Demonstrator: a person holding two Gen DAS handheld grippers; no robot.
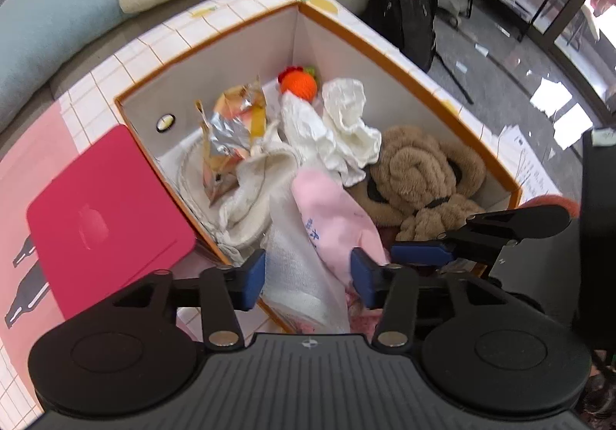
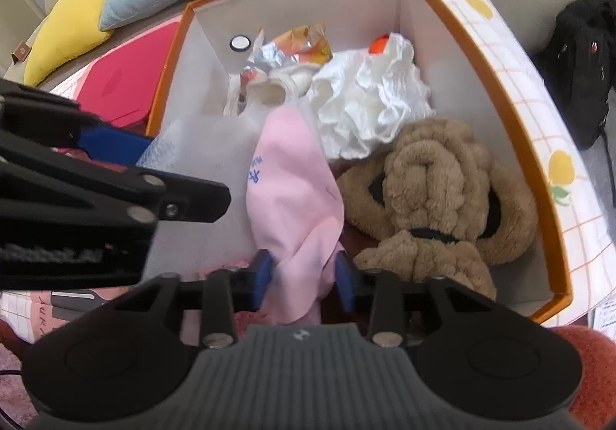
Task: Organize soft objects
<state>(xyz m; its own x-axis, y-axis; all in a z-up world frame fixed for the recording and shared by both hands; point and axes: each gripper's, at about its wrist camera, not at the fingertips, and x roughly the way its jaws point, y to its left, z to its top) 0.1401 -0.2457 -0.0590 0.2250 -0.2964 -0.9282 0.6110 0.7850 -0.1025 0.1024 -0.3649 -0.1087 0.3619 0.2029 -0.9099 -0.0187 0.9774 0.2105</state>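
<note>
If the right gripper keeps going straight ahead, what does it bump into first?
Most likely the pink cloth: it already lies between the open right gripper fingers, draped inside the box. Depth is hard to judge.

The orange knitted toy [image 2: 379,43] is mostly hidden behind the white crumpled cloth [image 2: 369,98] at 12 o'clock. The pink cloth's [image 1: 338,222] blue print is too blurred to be read. The box [image 1: 231,41] floor is covered.
</note>
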